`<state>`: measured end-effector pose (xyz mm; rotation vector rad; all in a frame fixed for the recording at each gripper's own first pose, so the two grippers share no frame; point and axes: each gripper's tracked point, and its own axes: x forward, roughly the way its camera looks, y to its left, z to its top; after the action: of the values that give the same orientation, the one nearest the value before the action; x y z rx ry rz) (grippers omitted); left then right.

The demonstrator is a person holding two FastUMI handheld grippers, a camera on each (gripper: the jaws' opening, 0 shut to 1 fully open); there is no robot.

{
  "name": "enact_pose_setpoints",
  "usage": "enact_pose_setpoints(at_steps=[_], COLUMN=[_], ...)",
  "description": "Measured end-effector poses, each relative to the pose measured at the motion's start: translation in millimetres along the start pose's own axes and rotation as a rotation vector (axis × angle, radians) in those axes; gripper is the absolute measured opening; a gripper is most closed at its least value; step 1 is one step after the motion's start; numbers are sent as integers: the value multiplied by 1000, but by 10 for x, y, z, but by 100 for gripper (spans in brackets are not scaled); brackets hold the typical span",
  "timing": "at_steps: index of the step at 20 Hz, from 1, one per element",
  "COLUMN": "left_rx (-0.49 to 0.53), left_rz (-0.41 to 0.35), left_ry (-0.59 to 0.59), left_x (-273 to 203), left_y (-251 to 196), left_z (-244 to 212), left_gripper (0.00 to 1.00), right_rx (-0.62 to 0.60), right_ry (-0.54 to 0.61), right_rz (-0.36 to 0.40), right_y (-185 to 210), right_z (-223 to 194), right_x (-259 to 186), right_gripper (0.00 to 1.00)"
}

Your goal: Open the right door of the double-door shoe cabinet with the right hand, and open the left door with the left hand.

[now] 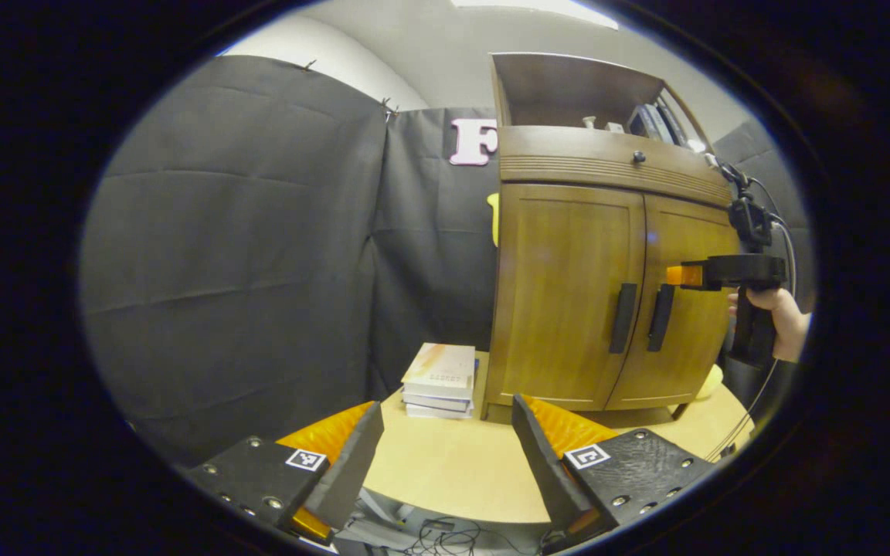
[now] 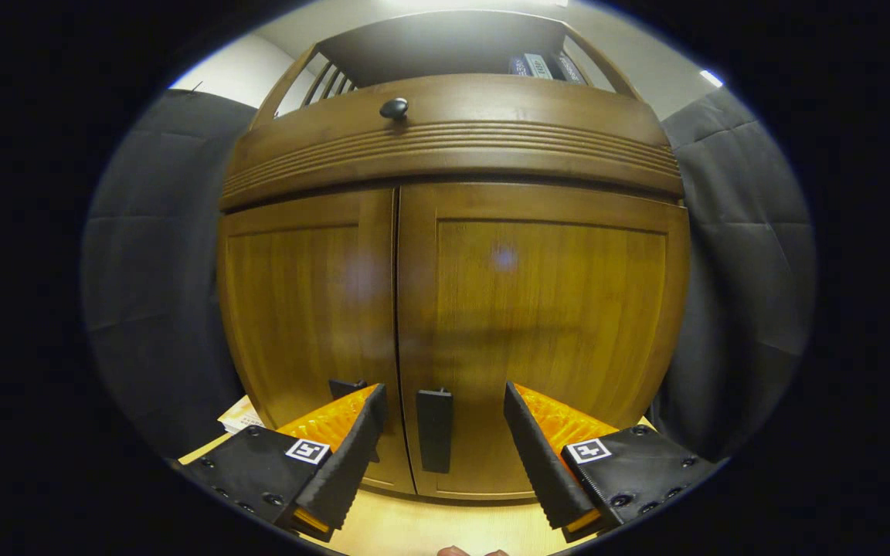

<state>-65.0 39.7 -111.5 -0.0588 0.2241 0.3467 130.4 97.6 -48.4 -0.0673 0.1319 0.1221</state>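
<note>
Flanking right door handle (image 2: 434, 429), right gripper (image 2: 443, 432) spread, book stack (image 1: 440, 380) beside cabinet (image 1: 568, 301)

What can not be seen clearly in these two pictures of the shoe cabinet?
- Cabinet inside: both doors are closed in both views, so the contents are hidden.
- Left door handle: in the right gripper view, the right gripper finger covers most of it.
- Items on the top shelf: too small in the left gripper view to identify.
- Stack of books: cover print too small to make out.
- Yellow object beside the cabinet: mostly hidden behind the cabinet.
</note>
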Motion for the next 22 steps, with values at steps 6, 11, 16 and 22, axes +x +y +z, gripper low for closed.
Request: enact_pose_setpoints(at_steps=[6,11,16,22], left_rx=[3,10,13,14], left_rz=[37,36,32,32], left_ry=[19,31,50,48], left_x=[22,32,-24,196], left_y=[-59,-140,-308,-413], left_z=[-23,44,132,152], left_gripper=[96,97,96,96], right_rx=[-9,-10,-5,-24], right_ry=[49,22,54,50], right_rz=[-10,-30,-23,-22], right_y=[34,-6,40,74], right_z=[-228,-314,-424,-470], right_x=[284,384,493,543], right_gripper=[96,93,90,51])
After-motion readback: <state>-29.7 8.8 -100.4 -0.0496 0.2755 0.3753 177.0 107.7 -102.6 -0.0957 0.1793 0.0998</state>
